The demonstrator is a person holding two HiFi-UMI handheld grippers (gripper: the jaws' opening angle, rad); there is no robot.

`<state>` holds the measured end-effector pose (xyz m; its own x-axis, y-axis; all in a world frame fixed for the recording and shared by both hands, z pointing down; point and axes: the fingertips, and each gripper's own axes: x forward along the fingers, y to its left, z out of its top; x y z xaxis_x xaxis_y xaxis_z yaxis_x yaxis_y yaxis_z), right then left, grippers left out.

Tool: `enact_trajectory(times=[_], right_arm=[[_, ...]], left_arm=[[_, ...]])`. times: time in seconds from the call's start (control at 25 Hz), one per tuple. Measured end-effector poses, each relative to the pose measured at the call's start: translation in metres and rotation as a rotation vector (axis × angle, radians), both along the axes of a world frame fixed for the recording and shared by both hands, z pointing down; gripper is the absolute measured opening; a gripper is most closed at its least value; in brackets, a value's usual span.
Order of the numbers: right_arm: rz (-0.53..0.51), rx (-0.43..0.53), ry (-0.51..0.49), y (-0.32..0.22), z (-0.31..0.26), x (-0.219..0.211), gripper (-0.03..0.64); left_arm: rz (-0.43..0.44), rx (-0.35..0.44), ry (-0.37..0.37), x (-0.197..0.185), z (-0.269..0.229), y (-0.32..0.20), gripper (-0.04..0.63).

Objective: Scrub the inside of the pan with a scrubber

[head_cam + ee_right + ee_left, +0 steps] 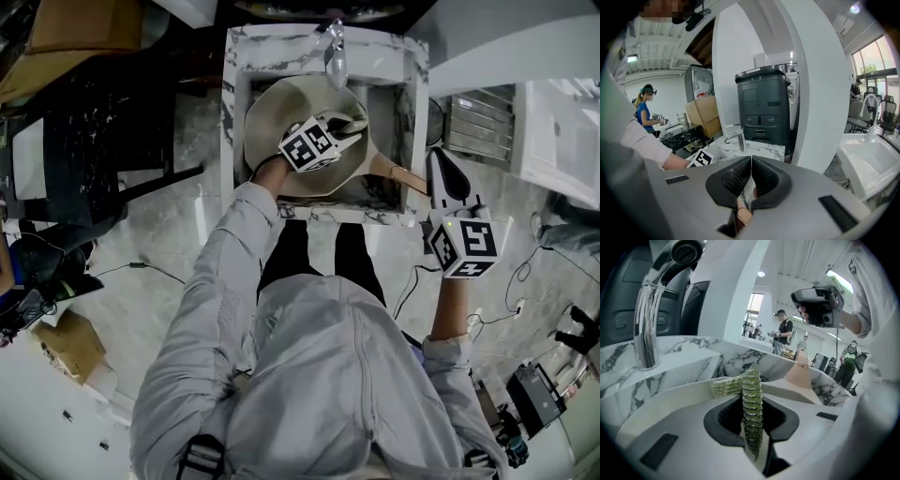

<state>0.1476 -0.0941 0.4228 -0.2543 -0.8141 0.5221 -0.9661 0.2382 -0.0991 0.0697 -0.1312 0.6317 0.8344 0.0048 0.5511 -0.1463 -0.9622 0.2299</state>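
Green mesh scrubber [751,390] is clamped in left tool [752,417]; beige round pan [277,122] is pinched at its handle [743,216] by right tool [751,176] (tip only); slipping under scrubbing is risked.

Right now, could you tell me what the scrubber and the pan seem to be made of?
Scrubber: probably metal mesh, green-gold, since it glints and shows fine knitted ribs. Pan: likely coated metal, with a smooth matte cream inside; its tan handle could be wood or coated.
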Motion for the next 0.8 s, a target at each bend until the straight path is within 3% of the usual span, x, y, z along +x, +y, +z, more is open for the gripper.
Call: enact_trajectory(times=[0.16, 0.44, 0.8], right_arm=[[-0.01, 0.001, 0.007, 0.004, -0.001, -0.004, 0.035], [-0.026, 0.008, -0.004, 0.01, -0.005, -0.015, 0.035], [-0.038, 0.003, -0.014, 0.015, -0.003, -0.026, 0.035]], left_arm=[[0.139, -0.007, -0.005, -0.005, -0.01, 0.026, 0.074], [0.375, -0.127, -0.037, -0.02, -0.018, 0.082, 0.074], [0.547, -0.233, -0.105, -0.052, -0.028, 0.115, 0.073]])
